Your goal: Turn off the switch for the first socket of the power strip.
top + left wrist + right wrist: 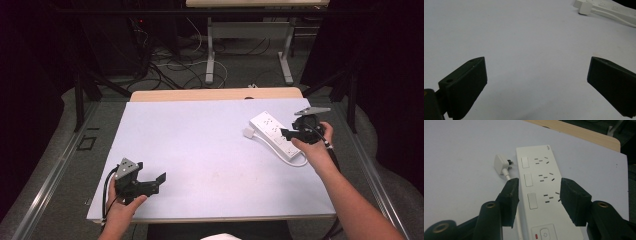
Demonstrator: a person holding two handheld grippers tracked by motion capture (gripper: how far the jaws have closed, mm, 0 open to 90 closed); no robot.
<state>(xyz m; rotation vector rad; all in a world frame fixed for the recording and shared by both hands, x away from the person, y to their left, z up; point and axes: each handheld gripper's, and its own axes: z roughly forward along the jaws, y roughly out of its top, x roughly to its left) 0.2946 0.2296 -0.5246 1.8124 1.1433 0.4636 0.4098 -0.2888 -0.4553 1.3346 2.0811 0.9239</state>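
White power strip point(541, 192) lay flat at the table's point(200, 150) far right, straddled by the right gripper point(537, 195)
Stood with jaws part open, one at each long edge of the strip; contact with its sides could not be told. Lay with its white plug point(500, 165) just beside it. Held the left gripper point(536, 77) wide open and empty over bare tabletop, well apart

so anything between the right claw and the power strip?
Nothing visible. The right claw is open, one jaw on each side of the power strip. Its plug lies off to one side, clear of the jaws.
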